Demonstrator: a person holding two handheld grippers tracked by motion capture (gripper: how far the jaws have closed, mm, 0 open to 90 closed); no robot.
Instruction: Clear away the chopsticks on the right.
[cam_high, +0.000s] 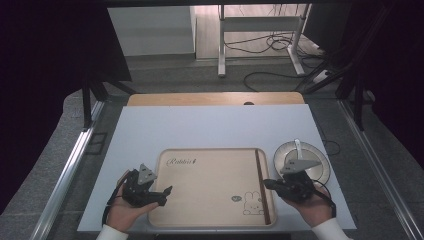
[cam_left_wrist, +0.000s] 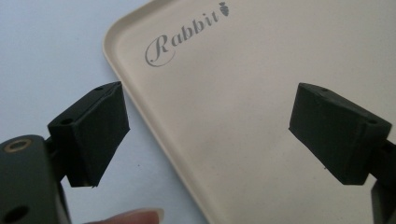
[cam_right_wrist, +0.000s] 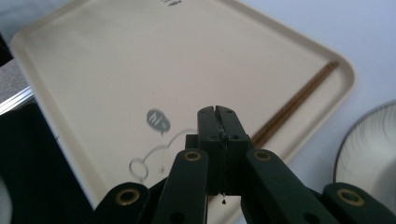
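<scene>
My left claw (cam_high: 167, 195) hangs spread wide over the left rim of the cream rectangular plastic tray (cam_high: 210, 190), seemingly ready to straddle it. My right claw (cam_right_wrist: 218, 122) is pressed together, empty, above the tray beside the brown chopsticks (cam_high: 263, 185).

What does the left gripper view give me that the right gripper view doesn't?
Left gripper view alone: the "Rabbit" lettering at a tray corner, the left claw with jaws wide apart, and a fingertip at the bottom edge.

Right gripper view alone: the chopsticks along one tray side, the "hi" bubble, the bowl's rim, and the right claw shut on nothing.

Both: the beige tray on the white surface.
</scene>
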